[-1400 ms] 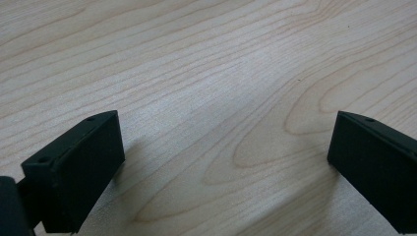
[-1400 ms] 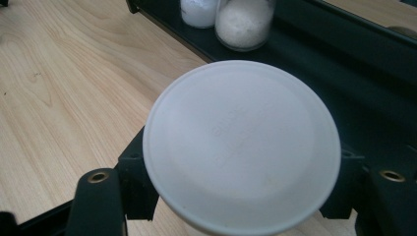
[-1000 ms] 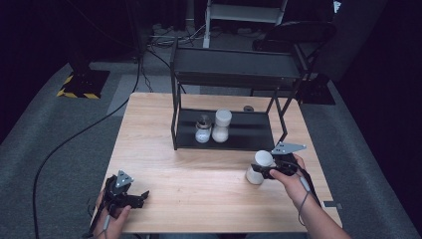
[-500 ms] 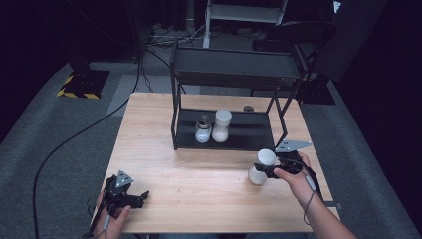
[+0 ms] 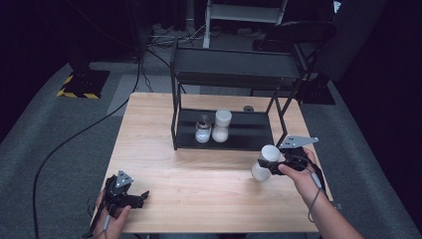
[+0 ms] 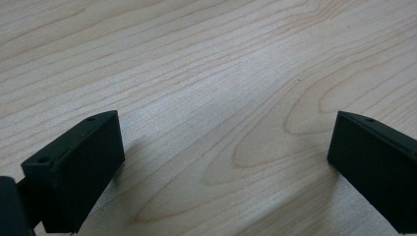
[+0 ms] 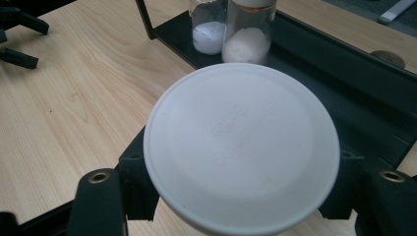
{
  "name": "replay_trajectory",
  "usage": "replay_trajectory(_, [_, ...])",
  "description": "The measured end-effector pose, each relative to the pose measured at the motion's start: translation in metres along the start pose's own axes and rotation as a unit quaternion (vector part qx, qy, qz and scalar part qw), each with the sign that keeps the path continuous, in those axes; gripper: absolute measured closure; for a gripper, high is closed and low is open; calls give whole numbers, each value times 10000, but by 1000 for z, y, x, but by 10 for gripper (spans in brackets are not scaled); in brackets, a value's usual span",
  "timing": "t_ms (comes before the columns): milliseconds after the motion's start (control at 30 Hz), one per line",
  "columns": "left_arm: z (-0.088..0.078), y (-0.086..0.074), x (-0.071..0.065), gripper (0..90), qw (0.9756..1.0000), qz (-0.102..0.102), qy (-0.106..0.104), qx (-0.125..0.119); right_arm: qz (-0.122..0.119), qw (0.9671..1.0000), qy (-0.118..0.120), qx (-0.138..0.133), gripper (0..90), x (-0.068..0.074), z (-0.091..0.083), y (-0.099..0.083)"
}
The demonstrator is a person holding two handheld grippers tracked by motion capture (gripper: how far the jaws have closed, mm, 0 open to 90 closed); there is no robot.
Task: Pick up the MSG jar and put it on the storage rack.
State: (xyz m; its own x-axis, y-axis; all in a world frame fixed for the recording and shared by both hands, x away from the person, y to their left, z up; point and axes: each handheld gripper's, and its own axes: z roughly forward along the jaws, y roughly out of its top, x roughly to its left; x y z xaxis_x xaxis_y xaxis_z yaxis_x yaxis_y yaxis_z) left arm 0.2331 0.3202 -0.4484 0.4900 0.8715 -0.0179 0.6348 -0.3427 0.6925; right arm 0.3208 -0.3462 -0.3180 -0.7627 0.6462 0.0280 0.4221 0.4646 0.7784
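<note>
nearest the person, the left tool (image 5: 130, 195) rests low on the table (image 5: 199, 174) at its near left corner, its jaws spread wide with nothing but bare wood grain between them; it looks parked there, out of the way, so the other hand can work freely. further in and to the right, the right tool (image 5: 278, 163) is clamped on a white-lidded jar (image 5: 263, 163), the jaws gripping its body just under the broad lid (image 7: 241, 147) and holding the jar tilted, clear of the tabletop. gripping below the lid probably gives the jaws a shoulder to catch on, so the jar cannot slip down. the jar hangs just in front of the black shelf rack (image 5: 234, 74), near its right front leg, which suggests it is being carried toward the lower tray (image 5: 249, 130). on that tray stand two other jars touching side by side, a short clear one (image 5: 202, 129) and a taller white-capped one (image 5: 221, 125), both partly filled with white powder, grouped at the left so the right half of the tray stays free. a small dark round thing (image 5: 248, 108) lies on the table behind the rack; what it is cannot be told.
</note>
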Motion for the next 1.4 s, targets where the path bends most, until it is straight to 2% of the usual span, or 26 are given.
replay_trajectory(633, [1,1,-1,6,10000,-39,52,11,-104,9999,-32,18,339,-4,-13,20])
replay_trajectory(1033, [1,1,-2,6,10000,-49,59,7,-204,9997,-30,121,339,-8,-12,33])
replay_trajectory(1400, [1,0,-3,5,10000,-64,71,-3,-230,9997,18,74,339,-14,-11,38])
